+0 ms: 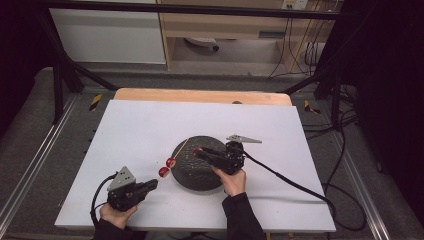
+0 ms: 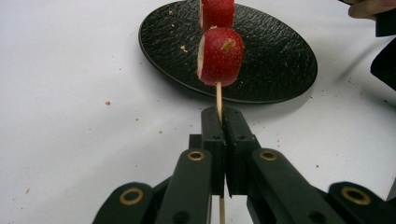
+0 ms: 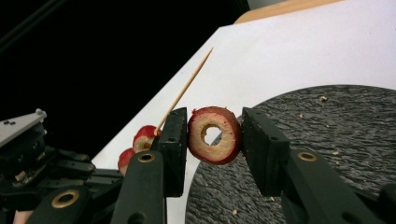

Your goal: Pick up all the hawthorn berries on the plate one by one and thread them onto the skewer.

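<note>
On white table (image 1: 130, 130), black plate (image 1: 200, 172)

"Where is the plate (image 1: 200, 165)?"

"It sits on the bench (image 1: 140, 130), a bit to the right of the middle, on the near half."

"And the stick (image 1: 172, 159)?"

"It slants over the plate's left edge. Two fruit slices (image 1: 167, 167) sit on it, one behind the other, just left of the plate. The left tool (image 1: 152, 183) is at the stick's near end, left of the plate."

"What about the right tool (image 1: 199, 152)?"

"It is above the plate. A fruit ring (image 3: 215, 135) is between its two jaws, just right of the stick."
</note>
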Demonstrator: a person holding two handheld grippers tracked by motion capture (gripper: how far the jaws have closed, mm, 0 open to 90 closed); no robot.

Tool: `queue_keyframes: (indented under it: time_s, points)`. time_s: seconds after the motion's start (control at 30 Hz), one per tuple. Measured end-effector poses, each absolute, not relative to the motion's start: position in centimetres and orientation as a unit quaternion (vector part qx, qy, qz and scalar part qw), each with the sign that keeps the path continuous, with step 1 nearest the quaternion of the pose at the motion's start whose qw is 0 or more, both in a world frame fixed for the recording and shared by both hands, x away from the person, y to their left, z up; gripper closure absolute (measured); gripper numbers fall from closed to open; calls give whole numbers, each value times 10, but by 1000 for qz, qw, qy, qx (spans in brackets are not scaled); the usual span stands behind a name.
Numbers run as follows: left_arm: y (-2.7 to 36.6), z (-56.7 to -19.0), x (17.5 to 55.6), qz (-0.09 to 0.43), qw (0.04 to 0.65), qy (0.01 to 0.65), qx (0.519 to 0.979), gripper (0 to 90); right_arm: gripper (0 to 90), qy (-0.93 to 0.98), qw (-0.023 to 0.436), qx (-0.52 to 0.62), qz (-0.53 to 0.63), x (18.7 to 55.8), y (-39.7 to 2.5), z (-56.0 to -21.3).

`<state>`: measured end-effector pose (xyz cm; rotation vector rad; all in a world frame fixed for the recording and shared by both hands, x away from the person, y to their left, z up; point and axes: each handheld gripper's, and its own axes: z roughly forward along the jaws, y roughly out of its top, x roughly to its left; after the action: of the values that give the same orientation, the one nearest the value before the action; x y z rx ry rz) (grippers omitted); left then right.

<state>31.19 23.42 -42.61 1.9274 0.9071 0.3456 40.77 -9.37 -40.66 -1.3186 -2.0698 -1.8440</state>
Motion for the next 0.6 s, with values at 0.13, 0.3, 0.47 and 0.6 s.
queue_keyframes:
  time_s: [0.13, 0.3, 0.47, 0.6]
  points:
    - [233, -426, 311, 141, 473, 370, 787, 878, 626, -651, 31, -435, -621, 405, -92, -409]
    - [233, -426, 311, 142, 474, 370, 786, 878, 626, -625, 24, -445, -641, 400, -92, -415]
    - [232, -426, 310, 141, 475, 370, 786, 878, 626, -607, 15, -448, -656, 397, -91, -418]
    - [231, -426, 309, 140, 477, 369, 785, 878, 627, -587, 6, -452, -671, 395, -90, -417]
